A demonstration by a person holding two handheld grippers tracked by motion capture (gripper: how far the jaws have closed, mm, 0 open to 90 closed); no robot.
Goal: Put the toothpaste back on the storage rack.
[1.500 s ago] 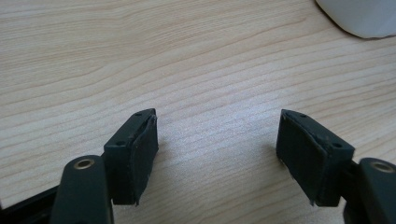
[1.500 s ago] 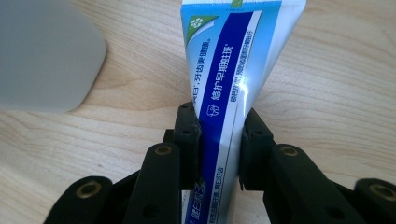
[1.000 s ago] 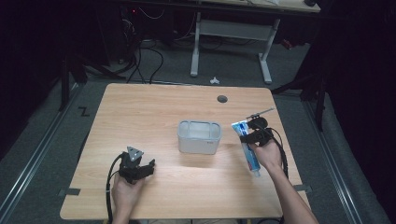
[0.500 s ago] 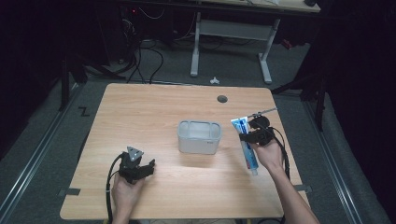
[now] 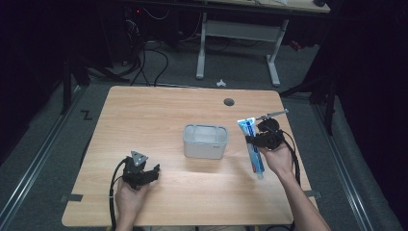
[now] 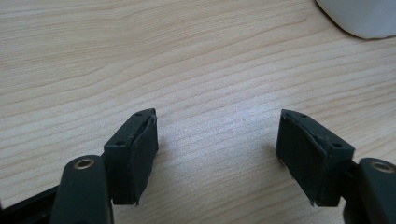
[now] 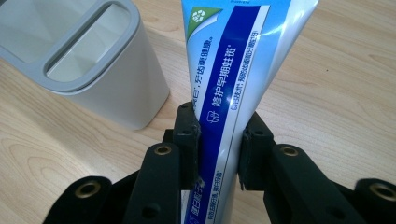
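Observation:
A blue and white toothpaste tube [image 5: 253, 147] [image 7: 233, 70] is clamped between the jaws of my right gripper [image 5: 262, 138] [image 7: 218, 144], just right of a pale grey two-slot holder [image 5: 205, 141] [image 7: 79, 60] at the table's middle. The tube's flat end points away from me and its cap end points toward me. Near the front left, my left gripper [image 5: 144, 174] [image 6: 217, 144] rests open on the bare wood, with nothing between its pads. A corner of the holder [image 6: 359, 16] shows at the top right of the left gripper view.
The light wooden table [image 5: 159, 115] has a round cable hole [image 5: 229, 102] at its back right. Cables trail from both grippers toward the front edge. Dark floor, cables and another desk's legs [image 5: 202, 48] lie beyond the far edge.
The right gripper, with the toothpaste tube in it, has shifted very slightly; the left gripper has stayed where it was.

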